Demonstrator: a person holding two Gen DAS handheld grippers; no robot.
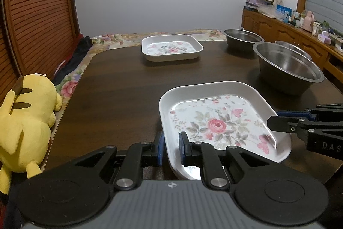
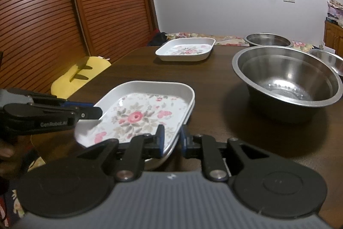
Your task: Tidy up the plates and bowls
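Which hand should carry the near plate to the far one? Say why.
Probably left. Both grip the near plate, but the far plate lies straight ahead of the left gripper; the big bowl crowds the right gripper.

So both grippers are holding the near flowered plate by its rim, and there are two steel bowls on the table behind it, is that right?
Not quite: there are three steel bowls, not two. The left wrist view shows a large bowl, a far bowl and a third bowl partly hidden behind the large one. The left gripper and right gripper do hold the near flowered plate by its rim.
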